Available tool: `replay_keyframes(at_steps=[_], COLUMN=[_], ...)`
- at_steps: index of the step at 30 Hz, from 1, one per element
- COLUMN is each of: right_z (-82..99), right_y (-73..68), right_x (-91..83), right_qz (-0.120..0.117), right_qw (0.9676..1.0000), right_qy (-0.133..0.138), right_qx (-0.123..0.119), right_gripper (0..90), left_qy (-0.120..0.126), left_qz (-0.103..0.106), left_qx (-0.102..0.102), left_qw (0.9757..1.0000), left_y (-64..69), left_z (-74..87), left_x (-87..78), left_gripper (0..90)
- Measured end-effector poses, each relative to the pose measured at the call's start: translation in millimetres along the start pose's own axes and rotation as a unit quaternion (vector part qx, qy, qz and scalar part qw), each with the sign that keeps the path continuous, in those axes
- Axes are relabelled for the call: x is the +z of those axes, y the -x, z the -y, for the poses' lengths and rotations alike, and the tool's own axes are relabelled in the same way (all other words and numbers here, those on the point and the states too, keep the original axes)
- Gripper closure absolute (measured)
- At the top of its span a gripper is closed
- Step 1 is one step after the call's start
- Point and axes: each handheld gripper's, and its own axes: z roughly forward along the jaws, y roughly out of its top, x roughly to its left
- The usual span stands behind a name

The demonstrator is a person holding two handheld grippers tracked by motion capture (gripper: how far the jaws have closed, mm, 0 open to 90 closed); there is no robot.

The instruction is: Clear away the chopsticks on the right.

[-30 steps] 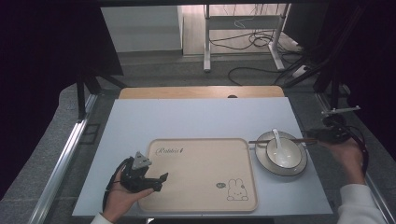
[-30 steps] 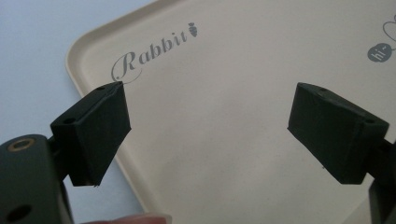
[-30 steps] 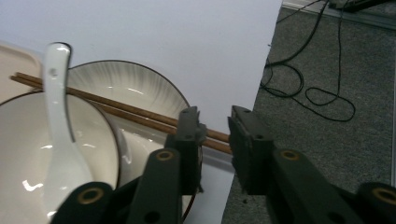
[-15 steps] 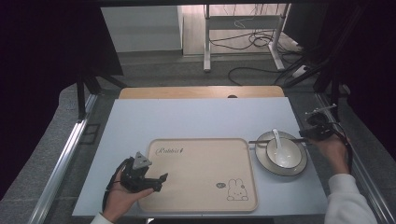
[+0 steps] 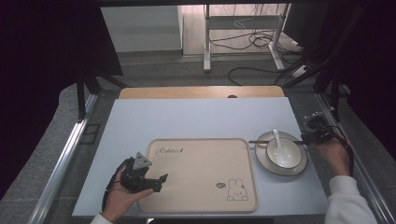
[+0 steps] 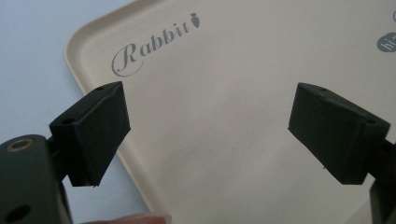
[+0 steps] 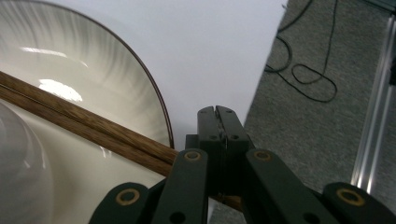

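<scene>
The claw (image 7: 217,122) is clamped on brown chopsticks (image 7: 79,122) lying across the plate (image 7: 119,74).

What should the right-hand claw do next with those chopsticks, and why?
Probably lift them gently. The right gripper has shut on the chopsticks, which lie across the plate beside the bowl, while the empty tray waits nearby.

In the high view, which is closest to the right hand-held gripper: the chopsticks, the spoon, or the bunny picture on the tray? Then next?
From the right hand-held gripper:
1. Chopsticks, lying across the plate, gripped.
2. Spoon, in the bowl.
3. Bunny picture, at the tray's near right corner.
</scene>
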Motion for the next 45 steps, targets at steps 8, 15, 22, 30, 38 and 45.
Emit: replay_keyframes(at_steps=[8, 15, 22, 30, 38, 45], right_z=[12.4, 18.6, 24.9, 25.9, 30.6, 31.7], right_y=[-1.6, -8.8, -14.2, -14.3, -19.7, -21.3], right_x=[-8.0, -13.7, -19.8, -31.8, -47.9, -42.1], right_qz=[-0.005, -0.009, -0.014, -0.009, -0.022, -0.029], right_qw=[1.0000, 0.9999, 0.9998, 1.0000, 0.9997, 0.9995], right_qy=[-0.005, -0.008, -0.012, -0.001, 0.008, -0.001], right_qx=[0.005, 0.002, 0.004, 0.001, -0.006, -0.014], right_gripper=[88.9, 88.9, 88.9, 88.9, 89.0, 88.9], left_qy=[-0.003, -0.002, -0.006, -0.007, -0.007, -0.004], left_qz=[0.000, 0.001, 0.001, 0.001, 0.002, 0.001], left_qx=[0.003, 0.003, 0.003, 0.006, 0.009, 0.006], left_qw=[1.0000, 1.0000, 1.0000, 1.0000, 0.9999, 1.0000], left_y=[-1.1, -1.0, -0.9, -2.2, -3.2, -2.1], left_z=[0.2, 0.2, 0.1, 0.0, -0.3, -0.2], left_x=[0.3, 0.0, 0.6, -0.3, -1.0, 0.0], left_gripper=[12.7, 12.7, 12.7, 12.7, 12.7, 12.7])
